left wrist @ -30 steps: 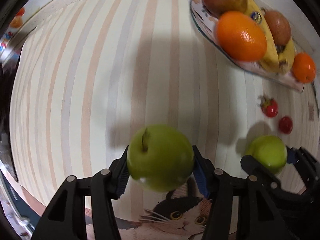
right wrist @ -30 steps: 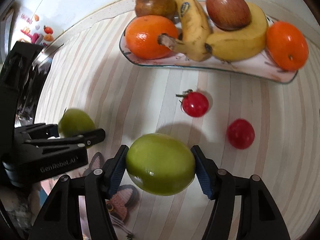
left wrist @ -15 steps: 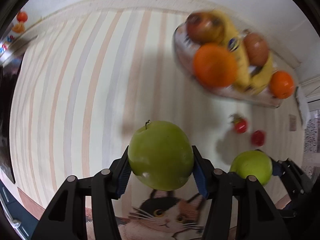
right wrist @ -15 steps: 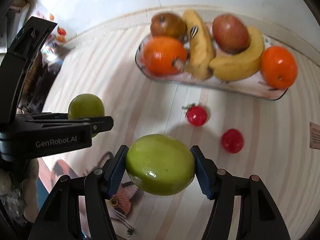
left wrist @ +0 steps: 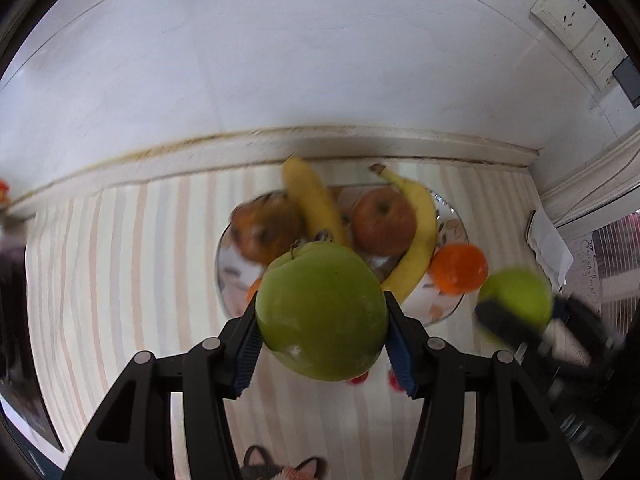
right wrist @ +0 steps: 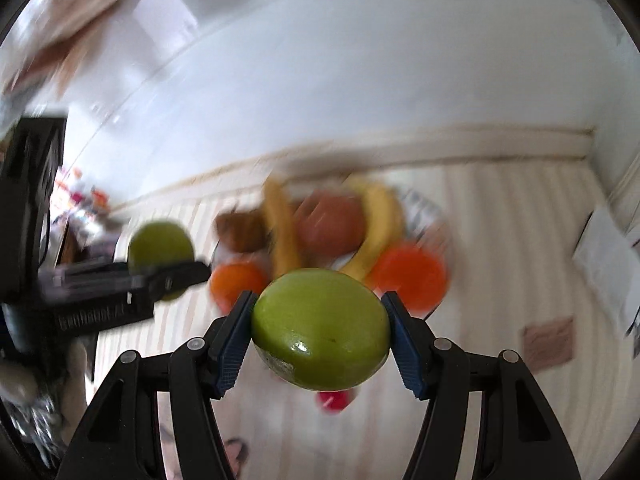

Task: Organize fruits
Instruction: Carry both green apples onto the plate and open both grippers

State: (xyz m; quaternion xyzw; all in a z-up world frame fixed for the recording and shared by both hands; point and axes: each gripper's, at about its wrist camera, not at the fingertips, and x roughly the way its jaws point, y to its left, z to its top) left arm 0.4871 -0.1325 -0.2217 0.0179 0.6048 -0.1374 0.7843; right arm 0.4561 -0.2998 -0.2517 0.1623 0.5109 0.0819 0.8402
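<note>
My left gripper is shut on a green apple with its stem up, held in the air before the fruit plate. My right gripper is shut on a second green apple, also in the air; it shows at the right of the left wrist view. The plate holds two bananas, a red apple, a brown pear and oranges. Small red tomatoes lie on the table below the apples, mostly hidden.
The striped tablecloth runs back to a white wall. A wall socket sits at the upper right. A white paper lies at the table's right edge. The left gripper appears at the left of the right wrist view.
Both grippers have risen with their apples and tilted up toward the wall. The plate now sits in the centre of both views, behind the apples. Both views are blurred by motion.
</note>
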